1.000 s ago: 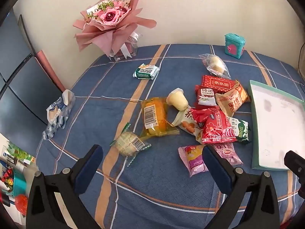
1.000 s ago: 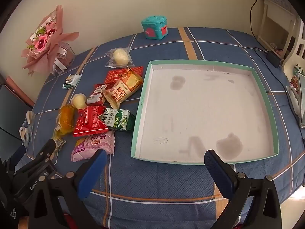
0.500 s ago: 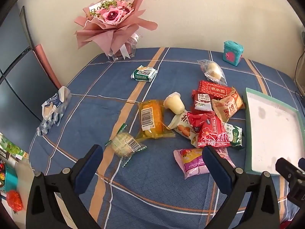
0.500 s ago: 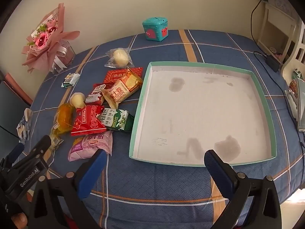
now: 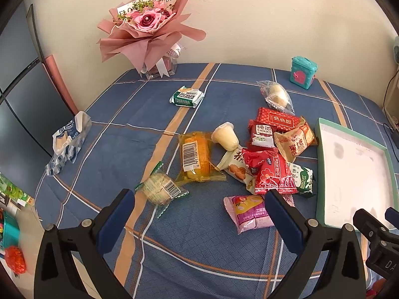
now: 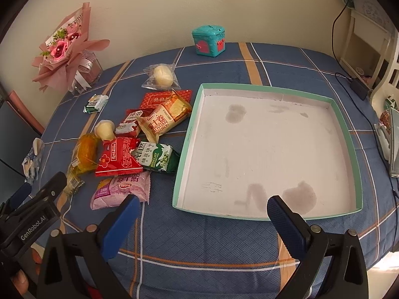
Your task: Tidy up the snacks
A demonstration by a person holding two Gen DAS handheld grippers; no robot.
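Snacks (image 6: 119,159) are lying loose beside the empty tray (image 6: 189,134).
Left gripper (image 5: 199,206) and right gripper (image 6: 200,211) are hovering wide, holding nothing; the soft, crinkly packets are probably best pinched at a sealed edge.

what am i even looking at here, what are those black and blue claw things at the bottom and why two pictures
Those claws are two hand-held grippers; a person holds one in each hand. Each carries its own camera looking along its fingers, hence two pictures. The left gripper looks at a pile of snack packets, the pink packet nearest. The right gripper faces an empty green-rimmed tray beside them. All lies on a blue checked cloth. Both grippers are open and hold nothing.
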